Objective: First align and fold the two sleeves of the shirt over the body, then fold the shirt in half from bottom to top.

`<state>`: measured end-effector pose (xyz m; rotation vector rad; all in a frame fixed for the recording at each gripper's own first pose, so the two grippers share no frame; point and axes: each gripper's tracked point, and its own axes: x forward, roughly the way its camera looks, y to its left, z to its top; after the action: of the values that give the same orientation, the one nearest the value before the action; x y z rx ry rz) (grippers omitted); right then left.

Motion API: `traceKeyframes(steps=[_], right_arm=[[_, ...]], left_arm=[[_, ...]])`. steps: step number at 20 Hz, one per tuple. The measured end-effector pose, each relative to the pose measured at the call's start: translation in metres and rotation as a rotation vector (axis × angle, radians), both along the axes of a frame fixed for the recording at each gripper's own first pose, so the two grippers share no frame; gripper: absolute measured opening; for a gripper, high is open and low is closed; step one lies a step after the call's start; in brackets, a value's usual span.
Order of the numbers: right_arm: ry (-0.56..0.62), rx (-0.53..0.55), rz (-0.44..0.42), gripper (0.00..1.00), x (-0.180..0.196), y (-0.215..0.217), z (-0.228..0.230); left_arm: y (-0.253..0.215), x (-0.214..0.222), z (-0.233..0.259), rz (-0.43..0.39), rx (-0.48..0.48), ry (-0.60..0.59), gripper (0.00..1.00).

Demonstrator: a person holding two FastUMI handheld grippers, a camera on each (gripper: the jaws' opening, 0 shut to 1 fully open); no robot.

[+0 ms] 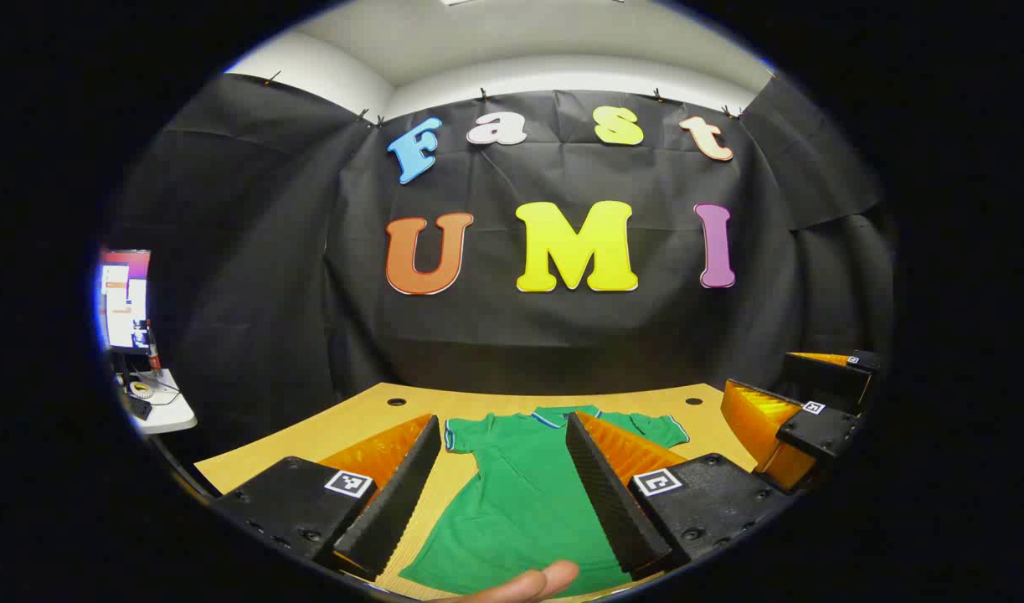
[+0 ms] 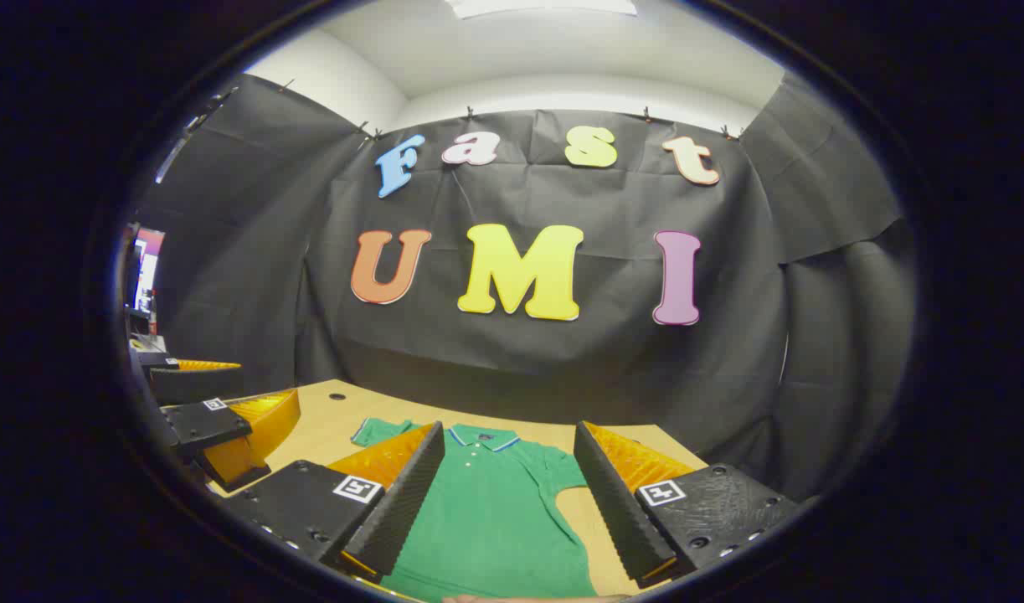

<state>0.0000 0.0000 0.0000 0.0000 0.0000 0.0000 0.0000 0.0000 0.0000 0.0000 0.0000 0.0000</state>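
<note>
A green polo shirt (image 1: 520, 494) lies flat on the wooden table (image 1: 352, 419), collar at the far end and both short sleeves spread out. My left gripper (image 1: 503, 423) hovers open over the shirt's lower half with nothing between its fingers. In the left gripper view the right gripper (image 1: 800, 419) shows at the right, off the shirt's side. In the right gripper view the shirt (image 2: 495, 511) lies below my right gripper (image 2: 509, 429), which is open and holds nothing. There the left gripper (image 2: 218, 419) shows at the left. A person's fingertip (image 1: 520, 582) pokes in at the bottom edge.
The table has two round holes (image 1: 397, 402) (image 1: 694, 401) near its far edge, just before the black cloth wall. Off to the left stand a lit monitor (image 1: 126, 297) and a small white side table (image 1: 156, 406) with cables.
</note>
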Motion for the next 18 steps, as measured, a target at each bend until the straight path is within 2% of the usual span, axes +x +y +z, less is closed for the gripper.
traceKeyframes(steps=[7,18], right_arm=[[0.097,0.016,0.007,0.95,0.014,0.006,-0.035],[0.113,0.03,-0.016,0.96,0.021,-0.006,-0.043]], left_arm=[[0.002,0.006,-0.008,0.008,0.003,0.021,0.97],[0.002,0.011,-0.015,0.013,-0.004,0.041,0.97]])
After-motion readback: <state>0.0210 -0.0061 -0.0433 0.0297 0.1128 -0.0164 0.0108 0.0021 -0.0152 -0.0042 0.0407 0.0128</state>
